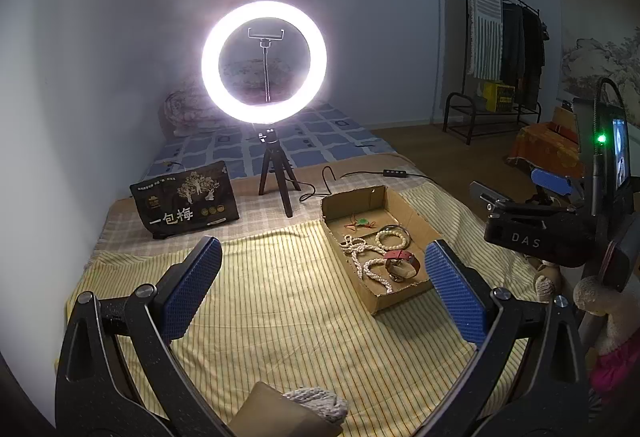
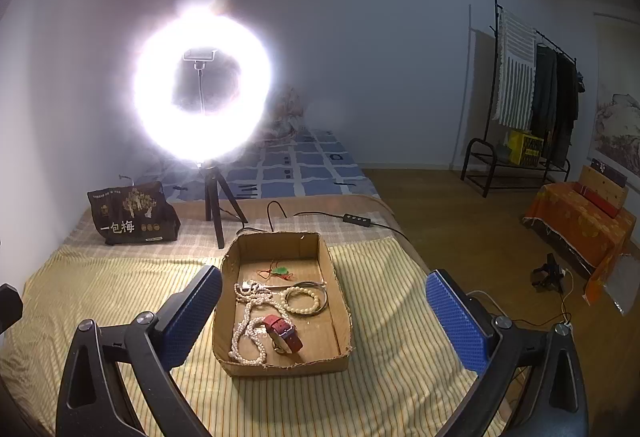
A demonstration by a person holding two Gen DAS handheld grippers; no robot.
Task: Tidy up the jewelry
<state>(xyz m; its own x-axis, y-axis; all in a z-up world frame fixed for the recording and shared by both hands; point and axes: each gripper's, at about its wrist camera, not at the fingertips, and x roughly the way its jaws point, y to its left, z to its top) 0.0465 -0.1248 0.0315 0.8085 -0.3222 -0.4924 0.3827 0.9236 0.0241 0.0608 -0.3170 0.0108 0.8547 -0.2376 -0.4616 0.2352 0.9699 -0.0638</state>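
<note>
A shallow cardboard box (image 1: 416, 225) (image 2: 340, 301) lies on the yellow striped cloth. In it lie a long white bead necklace (image 1: 370, 263) (image 2: 248, 333), a red-strap watch (image 1: 404, 261) (image 2: 282, 331), a cream bead bracelet (image 1: 390, 237) (image 2: 304, 301), a thin metal bangle (image 2: 320, 287) and a green pendant on red cord (image 1: 362, 223) (image 2: 282, 271). My left gripper (image 1: 322, 289) is open and empty, above the cloth left of the box. My right gripper (image 2: 324, 317) is open and empty, held above the box, its fingers framing it.
A lit ring light on a black tripod (image 1: 276, 173) (image 2: 216, 205) stands behind the box, its cable (image 2: 352, 217) trailing right. A black snack bag (image 1: 186, 199) (image 2: 134, 215) stands at the back left. The other gripper's body (image 1: 552, 229) is at the right.
</note>
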